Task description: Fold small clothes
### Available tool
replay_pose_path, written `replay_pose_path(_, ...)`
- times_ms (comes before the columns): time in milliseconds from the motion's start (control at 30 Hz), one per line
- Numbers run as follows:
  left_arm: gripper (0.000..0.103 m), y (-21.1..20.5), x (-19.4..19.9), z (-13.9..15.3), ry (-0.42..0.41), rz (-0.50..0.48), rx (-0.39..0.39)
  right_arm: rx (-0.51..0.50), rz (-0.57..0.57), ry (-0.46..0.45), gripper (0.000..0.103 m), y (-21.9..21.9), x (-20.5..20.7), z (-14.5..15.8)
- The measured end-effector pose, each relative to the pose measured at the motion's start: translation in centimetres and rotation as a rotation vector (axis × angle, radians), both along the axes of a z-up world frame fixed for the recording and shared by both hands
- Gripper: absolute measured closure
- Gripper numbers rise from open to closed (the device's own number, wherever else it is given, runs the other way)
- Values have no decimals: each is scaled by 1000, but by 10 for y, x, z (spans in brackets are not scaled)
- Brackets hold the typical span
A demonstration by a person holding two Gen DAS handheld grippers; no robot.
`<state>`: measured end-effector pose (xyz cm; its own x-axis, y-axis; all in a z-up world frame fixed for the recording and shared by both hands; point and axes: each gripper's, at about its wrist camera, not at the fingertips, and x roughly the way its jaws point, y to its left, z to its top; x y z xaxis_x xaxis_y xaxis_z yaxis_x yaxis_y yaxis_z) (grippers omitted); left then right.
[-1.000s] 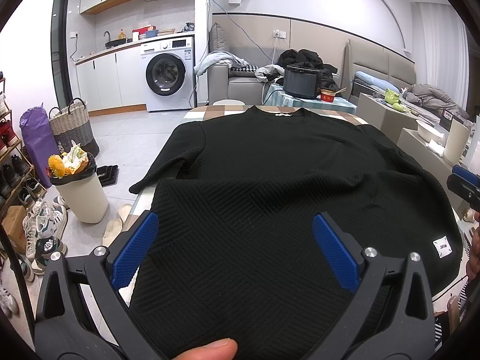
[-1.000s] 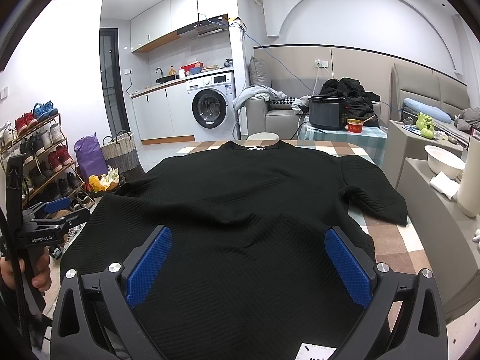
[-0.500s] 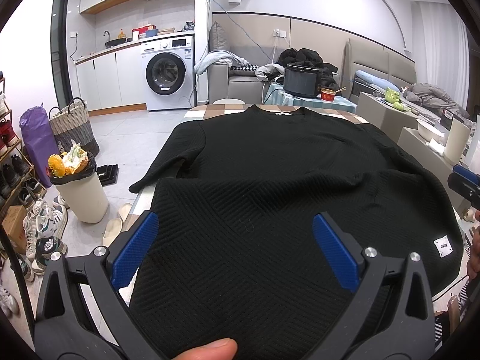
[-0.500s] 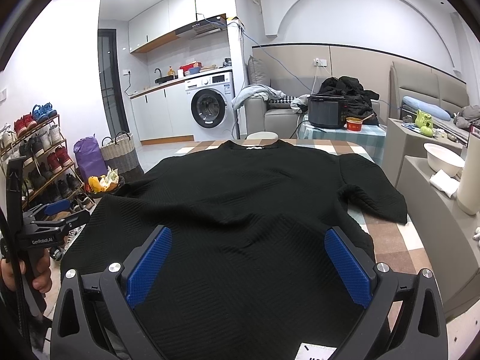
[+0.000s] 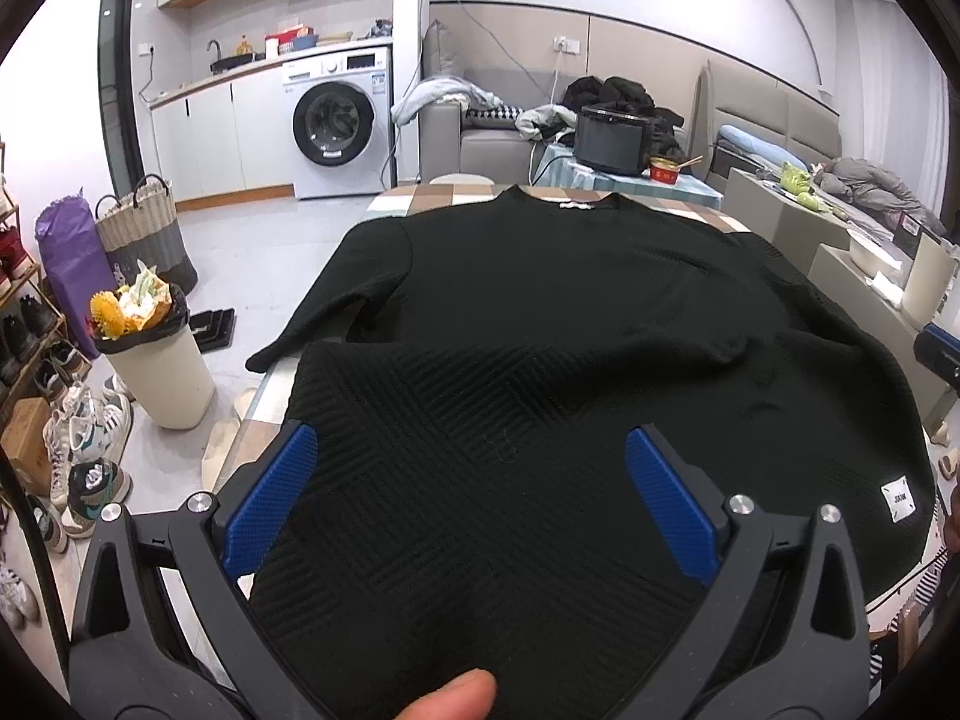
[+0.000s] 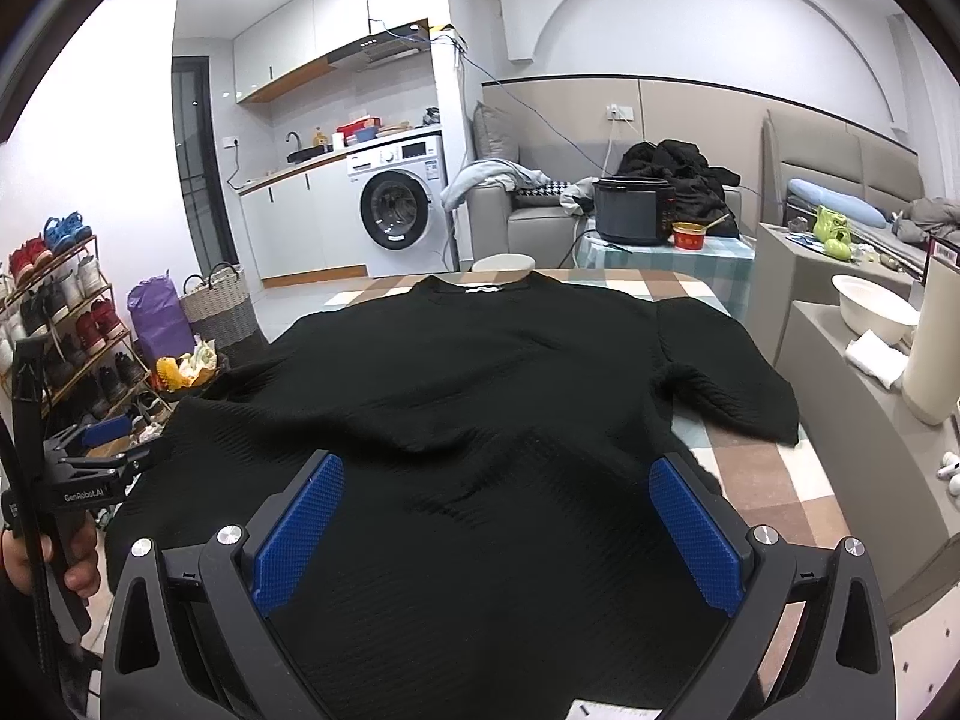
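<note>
Below, black sweater point(image 5: 540, 360) near hem cut off; left tool point(image 5: 471, 498), right tool point(image 6: 495, 531) both spread.

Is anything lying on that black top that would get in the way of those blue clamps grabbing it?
Nothing visible does. The black top lies spread on the checked table, bare of other items, with both tools open right over its near hem.

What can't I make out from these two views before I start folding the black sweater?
- Near hem of the sweater: cut off below the left tongs in the left view, and below the right tongs in the right view.
- Table under the sweater: mostly covered by cloth.
- White label: print too small to read.
- Left sleeve end: droops over the table edge; cuff unclear.
- Right tongs in the left view: only a sliver at the right edge.
</note>
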<state>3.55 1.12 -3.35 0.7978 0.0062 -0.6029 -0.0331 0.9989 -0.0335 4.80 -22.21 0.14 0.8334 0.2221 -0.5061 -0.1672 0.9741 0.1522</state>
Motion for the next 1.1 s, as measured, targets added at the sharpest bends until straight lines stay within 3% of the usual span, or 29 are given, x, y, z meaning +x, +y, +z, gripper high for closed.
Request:
replay_pose_path(267,1,15,33,9,27,30,-37,56,-86,51,0,-15,17,9)
replay_pose_path(533,2,46,65,27,7,80,-46,269,-170,146,0,-57,48,5)
replay_pose_path(667,12,65,88,31,16,84,-72,388,-223,180,6,-86,68,-5)
replay_pose_path(900,12,105,136,25,54,174,-112,596,-376,307,15,-158,117,-41)
replay_pose_path(1100,12,125,171,10,89,212,-105,697,-504,417,18,-208,142,-81)
